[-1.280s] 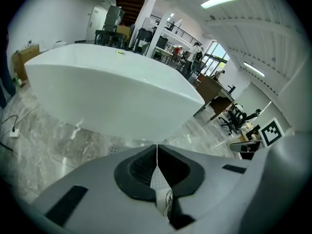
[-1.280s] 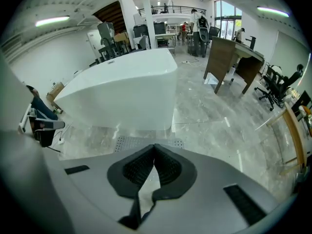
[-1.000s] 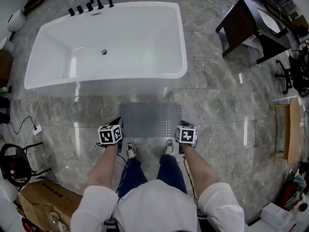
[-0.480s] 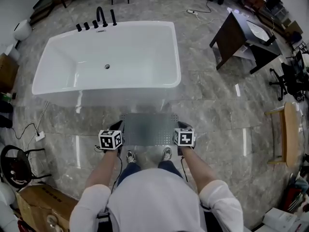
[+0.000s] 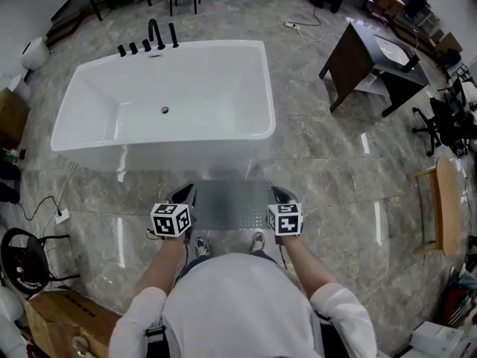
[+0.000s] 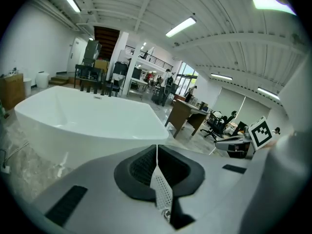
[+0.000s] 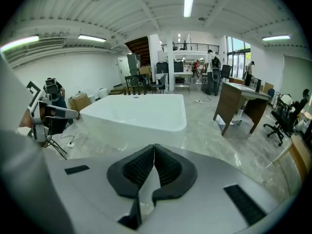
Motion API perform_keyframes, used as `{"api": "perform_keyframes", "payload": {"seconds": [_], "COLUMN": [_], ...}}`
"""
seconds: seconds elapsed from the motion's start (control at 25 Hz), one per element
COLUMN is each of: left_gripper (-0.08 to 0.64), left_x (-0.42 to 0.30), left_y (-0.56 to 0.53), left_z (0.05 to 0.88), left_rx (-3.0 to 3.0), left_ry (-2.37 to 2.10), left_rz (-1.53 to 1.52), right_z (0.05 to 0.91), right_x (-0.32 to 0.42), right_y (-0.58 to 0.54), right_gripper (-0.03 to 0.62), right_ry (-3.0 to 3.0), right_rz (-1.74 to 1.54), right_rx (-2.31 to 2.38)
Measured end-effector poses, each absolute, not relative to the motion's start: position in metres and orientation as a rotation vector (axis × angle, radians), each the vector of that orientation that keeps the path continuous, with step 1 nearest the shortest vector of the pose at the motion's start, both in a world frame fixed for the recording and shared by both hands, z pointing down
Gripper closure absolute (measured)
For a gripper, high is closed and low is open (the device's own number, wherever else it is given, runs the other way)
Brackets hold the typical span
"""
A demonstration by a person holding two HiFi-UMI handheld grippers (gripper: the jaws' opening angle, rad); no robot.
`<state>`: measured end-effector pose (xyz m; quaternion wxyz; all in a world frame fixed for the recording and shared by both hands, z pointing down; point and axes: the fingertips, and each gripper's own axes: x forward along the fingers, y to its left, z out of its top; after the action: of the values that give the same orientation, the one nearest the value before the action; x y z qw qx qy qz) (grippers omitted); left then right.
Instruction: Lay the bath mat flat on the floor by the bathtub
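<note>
Jaws of left gripper (image 5: 183, 195) and right gripper (image 5: 279, 195) pinch opposite edges of the bath mat (image 5: 228, 204) near the bathtub (image 5: 160, 99).

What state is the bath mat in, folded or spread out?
Spread out. The bath mat stretches as one flat sheet between the left claw and the right claw, each shut on one of its side edges.

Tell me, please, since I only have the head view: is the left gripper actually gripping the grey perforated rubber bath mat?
Observer: Yes. In the left gripper view, the left gripper has its jaws shut on a thin edge of the grey perforated rubber bath mat.
Operator: Thank you. Is the right side held as well?
Observer: Yes. In the right gripper view, the right gripper has its jaws shut on the mat's other edge.
</note>
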<state>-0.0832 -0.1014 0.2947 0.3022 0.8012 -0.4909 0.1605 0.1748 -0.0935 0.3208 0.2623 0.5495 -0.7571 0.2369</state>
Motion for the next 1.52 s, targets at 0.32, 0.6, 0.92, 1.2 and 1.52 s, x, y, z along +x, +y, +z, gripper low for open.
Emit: {"api": "perform_keyframes", "payload": {"seconds": [0.32,0.6,0.92,1.2,1.52], "left_gripper": [0.522,0.522,0.522,0.520,0.520], "left_x": [-0.080,-0.076,-0.063,-0.075,-0.082], "left_y": [-0.097,-0.093,-0.083,-0.078,-0.081], "left_z": [0.258,0.204,0.155,0.130,0.124], "left_rx": [2.243,2.332,2.419,2.437,2.461], "left_ry": [-1.314,-1.341,-1.333,-1.393,-1.427], "left_rz": [0.397,0.288,0.158,0.103,0.112], "right_z": [0.275,0.215,0.154,0.121,0.118], "right_x": [0.161,0.148,0.151,0.148,0.143], "right_y": [-0.097,-0.098,-0.088,-0.079,-0.085], "right_gripper": [0.561,0.561,0.561,0.561,0.561], "right_ry": [-2.148,-2.298,-2.414,-2.487,-2.477], "right_rz": [0.537,0.517,0.414,0.376,0.334], "right_rx": [1.538,1.612,1.652,1.655,1.633]}}
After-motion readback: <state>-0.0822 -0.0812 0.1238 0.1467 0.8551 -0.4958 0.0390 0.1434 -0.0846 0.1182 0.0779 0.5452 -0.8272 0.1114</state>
